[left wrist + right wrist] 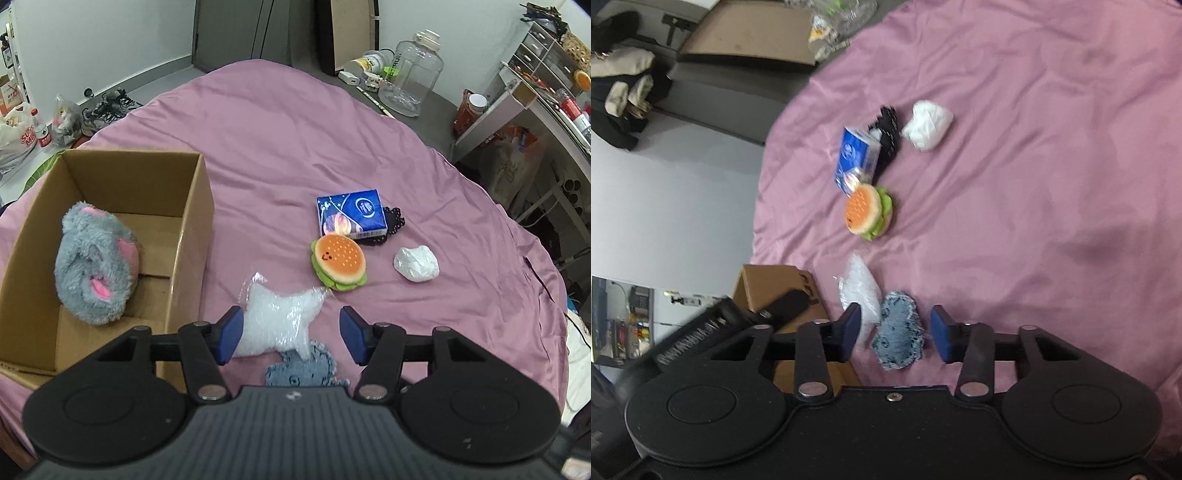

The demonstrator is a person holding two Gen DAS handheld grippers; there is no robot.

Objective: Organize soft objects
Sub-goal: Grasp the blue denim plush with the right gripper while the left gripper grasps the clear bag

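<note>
1. Left gripper [290, 334]: jaws part-way apart, straddling the clear bag of white pellets [275, 325]; the left pad sits against or just in front of the bag's edge, the right pad is clear of it, so no grip.
2. Right gripper [895, 334]: jaws part-way apart, blue fuzzy cloth [899, 339] between them, gaps on both sides, not held.
3. Both items lie touching on the pink bedsheet [295, 147], near edge.
4. Burger plush [340, 263] just beyond the bag; blue tissue pack [351, 216] farther, lying on a black knit item [393, 221]; white crumpled wad [416, 264] to the right.
5. Cardboard box [192, 236] on the left holds a grey-pink plush [96, 264].
</note>
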